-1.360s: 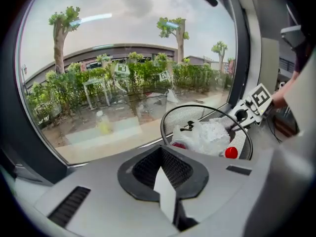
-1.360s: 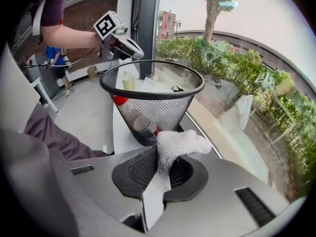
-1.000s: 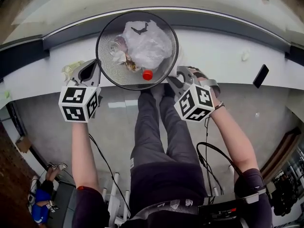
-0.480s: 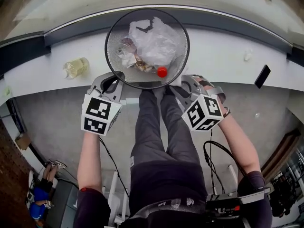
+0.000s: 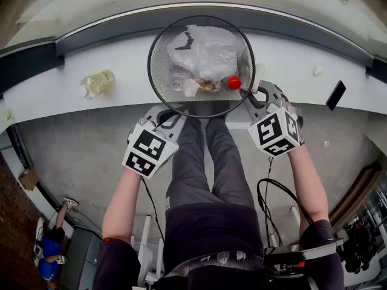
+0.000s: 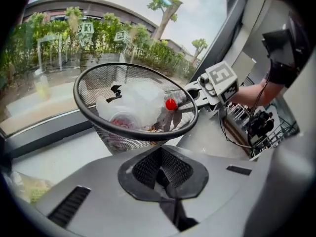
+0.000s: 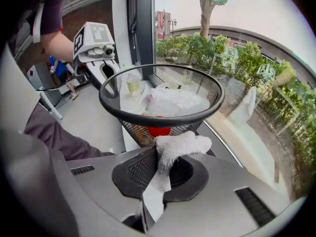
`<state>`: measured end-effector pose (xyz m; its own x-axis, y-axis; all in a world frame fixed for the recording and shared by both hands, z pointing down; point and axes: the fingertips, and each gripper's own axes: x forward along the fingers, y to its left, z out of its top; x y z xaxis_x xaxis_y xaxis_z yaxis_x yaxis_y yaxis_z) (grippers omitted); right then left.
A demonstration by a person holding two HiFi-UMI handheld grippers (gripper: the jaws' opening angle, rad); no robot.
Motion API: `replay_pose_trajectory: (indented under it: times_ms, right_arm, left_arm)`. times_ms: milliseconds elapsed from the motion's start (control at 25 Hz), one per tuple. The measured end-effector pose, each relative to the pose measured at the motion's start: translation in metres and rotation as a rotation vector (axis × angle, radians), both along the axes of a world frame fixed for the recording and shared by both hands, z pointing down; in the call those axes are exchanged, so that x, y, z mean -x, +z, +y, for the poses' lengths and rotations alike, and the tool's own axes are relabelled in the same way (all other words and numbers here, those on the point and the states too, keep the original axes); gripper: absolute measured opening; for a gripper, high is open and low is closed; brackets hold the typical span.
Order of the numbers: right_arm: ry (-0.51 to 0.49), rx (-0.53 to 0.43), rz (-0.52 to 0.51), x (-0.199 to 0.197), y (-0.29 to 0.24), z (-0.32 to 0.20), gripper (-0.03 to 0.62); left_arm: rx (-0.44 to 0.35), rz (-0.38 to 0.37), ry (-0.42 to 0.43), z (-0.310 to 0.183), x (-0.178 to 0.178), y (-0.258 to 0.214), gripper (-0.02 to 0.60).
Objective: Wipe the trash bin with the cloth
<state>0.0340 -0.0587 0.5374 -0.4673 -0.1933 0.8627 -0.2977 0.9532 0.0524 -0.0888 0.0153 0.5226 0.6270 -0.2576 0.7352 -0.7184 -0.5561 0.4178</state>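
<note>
A black mesh trash bin (image 5: 158,77) stands on the white ledge (image 5: 54,95), holding a clear plastic bag (image 5: 205,50) and a red cap (image 5: 233,83). My right gripper (image 5: 253,92) is at the bin's right side, shut on a white cloth (image 5: 258,77). In the right gripper view the cloth (image 7: 180,144) bulges from the right gripper (image 7: 160,167), close against the bin's mesh wall (image 7: 163,130) under the rim. My left gripper (image 5: 168,115) is at the bin's near side. In its own view the left gripper (image 6: 162,174) is shut on nothing, just short of the bin (image 6: 123,139).
A small bottle of yellowish liquid (image 5: 97,83) lies on the ledge to the left. A crumpled white scrap (image 5: 312,70) and a black phone-like object (image 5: 333,95) are at the right. Window glass rises right behind the ledge. The person's legs (image 5: 205,162) are below the bin.
The bin has slid right along the ledge. Both grippers moved right with it; the left one went from the bin's left rim to its near side, uncovering the bottle.
</note>
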Motion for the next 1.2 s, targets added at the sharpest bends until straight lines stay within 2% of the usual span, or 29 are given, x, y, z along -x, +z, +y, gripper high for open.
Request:
replay_pose_trajectory:
  times_ms: [120, 240, 360, 440, 560, 680, 920, 1080, 1200]
  right_arm:
    - [0.034, 0.001, 0.023, -0.009, 0.006, -0.005, 0.037]
    - [0.054, 0.013, 0.010, -0.009, 0.006, -0.007, 0.037]
    - [0.024, 0.011, 0.005, -0.004, 0.007, -0.002, 0.037]
    - [0.004, 0.023, -0.006, -0.004, 0.008, 0.008, 0.037]
    - [-0.027, 0.054, -0.033, 0.003, 0.007, 0.030, 0.037]
    - [-0.062, 0.083, -0.070, 0.017, 0.004, 0.050, 0.037]
    - [-0.129, 0.134, -0.151, 0.039, -0.006, 0.080, 0.037]
    - [-0.149, 0.138, -0.145, 0.034, -0.011, 0.087, 0.037]
    - [-0.105, 0.128, -0.119, 0.014, -0.013, 0.078, 0.037]
  left_arm:
    - [0.026, 0.045, -0.057, -0.001, 0.002, 0.000, -0.011]
    - [0.051, 0.007, -0.114, 0.005, 0.026, 0.001, -0.011]
    - [0.035, -0.018, -0.269, -0.008, 0.069, -0.001, -0.011]
    - [0.000, -0.011, -0.328, -0.025, 0.082, -0.006, -0.011]
    - [-0.042, -0.010, -0.308, -0.039, 0.077, -0.010, -0.011]
    - [-0.041, -0.005, -0.278, -0.037, 0.063, -0.007, -0.011]
    - [-0.046, -0.058, -0.195, -0.025, 0.047, 0.000, -0.011]
    - [-0.031, -0.044, -0.120, -0.016, 0.030, -0.004, -0.011]
    - [-0.025, -0.016, -0.081, -0.009, 0.009, -0.007, -0.011]
